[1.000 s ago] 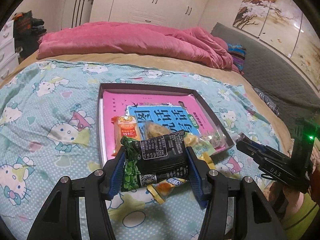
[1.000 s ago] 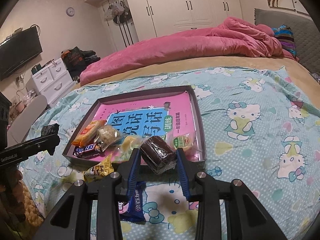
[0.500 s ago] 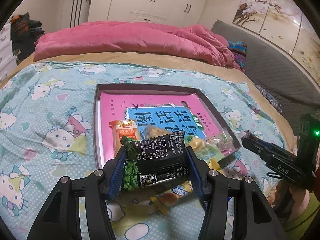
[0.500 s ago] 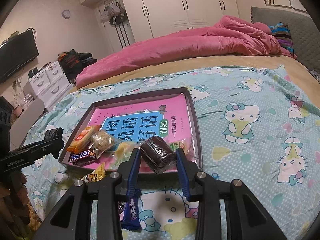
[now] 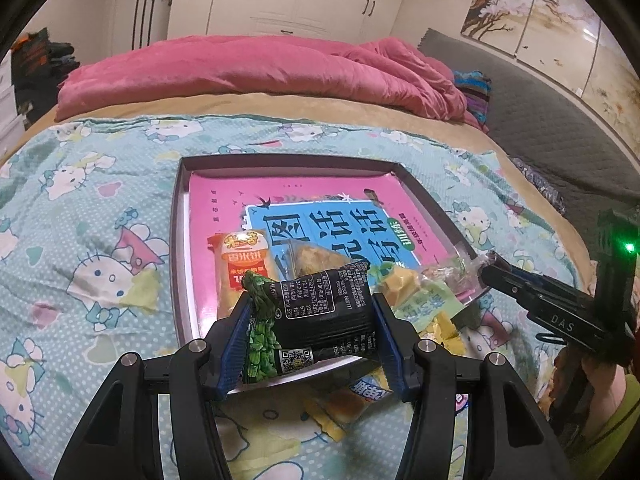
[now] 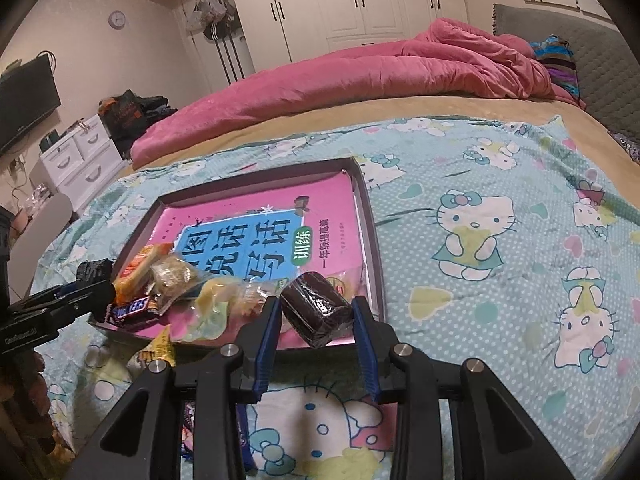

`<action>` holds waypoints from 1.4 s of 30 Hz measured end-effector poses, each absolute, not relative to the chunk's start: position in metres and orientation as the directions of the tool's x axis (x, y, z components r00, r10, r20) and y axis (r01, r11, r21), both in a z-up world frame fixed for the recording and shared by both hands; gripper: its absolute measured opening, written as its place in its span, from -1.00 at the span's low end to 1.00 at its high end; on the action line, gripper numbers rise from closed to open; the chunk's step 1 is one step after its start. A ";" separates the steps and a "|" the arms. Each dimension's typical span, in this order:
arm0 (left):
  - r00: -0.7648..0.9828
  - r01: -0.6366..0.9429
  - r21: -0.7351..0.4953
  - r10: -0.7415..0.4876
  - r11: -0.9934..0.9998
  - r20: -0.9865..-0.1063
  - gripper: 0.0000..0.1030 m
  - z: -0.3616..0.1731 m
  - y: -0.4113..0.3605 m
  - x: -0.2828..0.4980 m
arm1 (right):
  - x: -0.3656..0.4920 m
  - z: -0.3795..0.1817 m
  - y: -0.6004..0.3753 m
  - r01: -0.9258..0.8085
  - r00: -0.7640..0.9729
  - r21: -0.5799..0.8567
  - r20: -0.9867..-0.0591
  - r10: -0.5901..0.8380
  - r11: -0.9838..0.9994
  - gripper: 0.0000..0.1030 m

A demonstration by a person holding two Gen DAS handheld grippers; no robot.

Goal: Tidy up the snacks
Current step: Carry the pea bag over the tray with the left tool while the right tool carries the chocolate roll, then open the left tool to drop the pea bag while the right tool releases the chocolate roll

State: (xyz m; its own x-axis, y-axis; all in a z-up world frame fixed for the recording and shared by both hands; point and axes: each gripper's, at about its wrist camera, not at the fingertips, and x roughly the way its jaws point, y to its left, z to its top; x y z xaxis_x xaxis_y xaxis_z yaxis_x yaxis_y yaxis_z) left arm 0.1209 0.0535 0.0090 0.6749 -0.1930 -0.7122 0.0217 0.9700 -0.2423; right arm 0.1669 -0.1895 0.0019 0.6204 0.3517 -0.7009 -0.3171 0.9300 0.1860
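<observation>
A dark shallow tray [image 5: 176, 240] lined with a pink book lies on the Hello Kitty blanket. My left gripper [image 5: 312, 332] is shut on a black and green snack packet [image 5: 320, 320], held over the tray's near edge. My right gripper [image 6: 316, 320] is shut on a dark brown wrapped cake [image 6: 316, 312], held over the tray's [image 6: 370, 232] near right corner. In the tray lie an orange rice-cracker pack [image 5: 240, 268], a clear-wrapped pastry [image 5: 312, 258], a Snickers bar [image 6: 130, 308] and yellow-green wrapped sweets [image 5: 420, 296]. The right gripper also shows at the right of the left wrist view [image 5: 486, 270].
Loose snacks lie on the blanket before the tray: a yellow packet [image 5: 340, 404] and a blue packet [image 6: 244, 432] under my right gripper. A pink duvet [image 6: 360, 76] is heaped at the far side. White drawers [image 6: 76, 160] stand at the left.
Both grippers have moved forward a little over the tray's near edge, still holding their snacks. The tray looks closer in both views.
</observation>
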 end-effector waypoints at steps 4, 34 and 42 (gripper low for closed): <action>0.671 0.025 -0.238 -0.193 0.971 -0.716 0.13 0.005 0.053 0.124 | 0.171 -0.002 -0.185 -0.321 0.613 0.184 -0.707 0.352 0.929 -0.29; 0.662 0.008 -0.217 -0.168 0.976 -0.730 0.14 -0.009 0.059 0.138 | 0.167 -0.008 -0.163 -0.368 0.561 0.189 -0.736 0.380 0.910 -0.29; 0.663 -0.012 -0.216 -0.154 0.976 -0.733 0.14 -0.014 0.064 0.142 | 0.163 -0.002 -0.163 -0.368 0.561 0.206 -0.729 0.393 0.907 -0.29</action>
